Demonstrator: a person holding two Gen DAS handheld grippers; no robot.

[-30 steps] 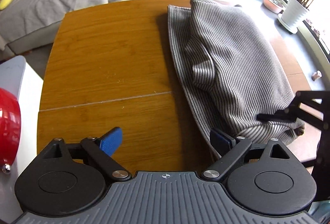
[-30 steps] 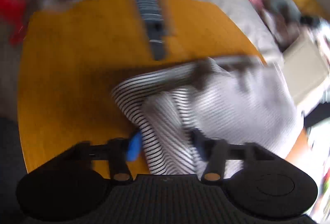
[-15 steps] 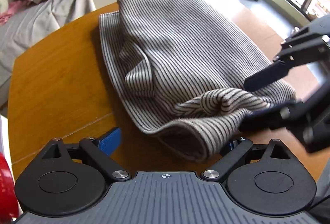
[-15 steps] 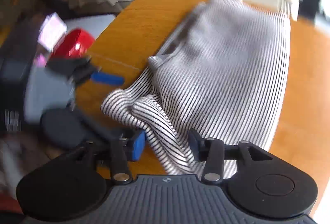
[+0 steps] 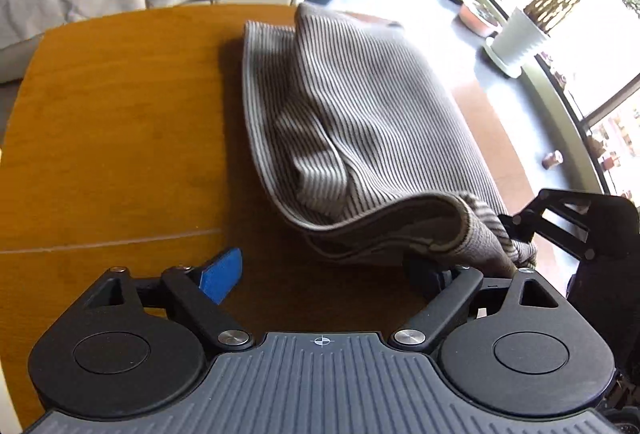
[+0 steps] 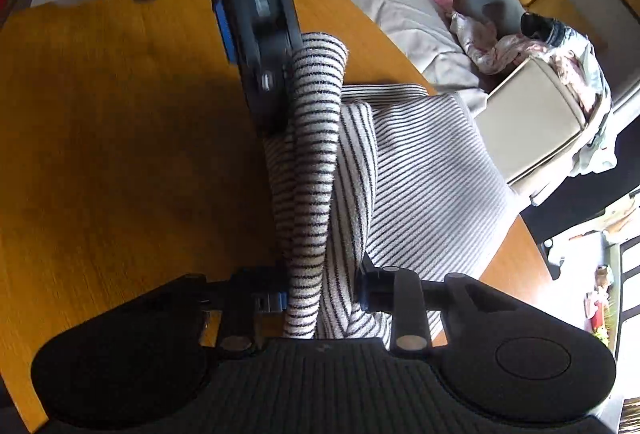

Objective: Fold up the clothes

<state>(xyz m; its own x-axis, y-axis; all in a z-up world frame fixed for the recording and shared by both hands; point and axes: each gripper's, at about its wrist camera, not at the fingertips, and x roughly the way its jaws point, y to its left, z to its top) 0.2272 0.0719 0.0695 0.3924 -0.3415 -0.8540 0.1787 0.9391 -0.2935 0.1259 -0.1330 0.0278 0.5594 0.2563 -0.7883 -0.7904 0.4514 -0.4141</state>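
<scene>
Currently, left wrist view: left hand-held gripper (image 5: 320,274) spread wide, empty; striped garment (image 5: 360,122) lies on bench (image 5: 120,134), near edge lifted.

Right wrist view: right hand-held gripper (image 6: 320,298) clamps 1 bunched fold, detail hidden from left view. Risk: fold slips, undoing the layer.

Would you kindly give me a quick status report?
Left gripper open beside hem. Right gripper shut on striped garment, edge lifted off table. Nothing in the way.
</scene>
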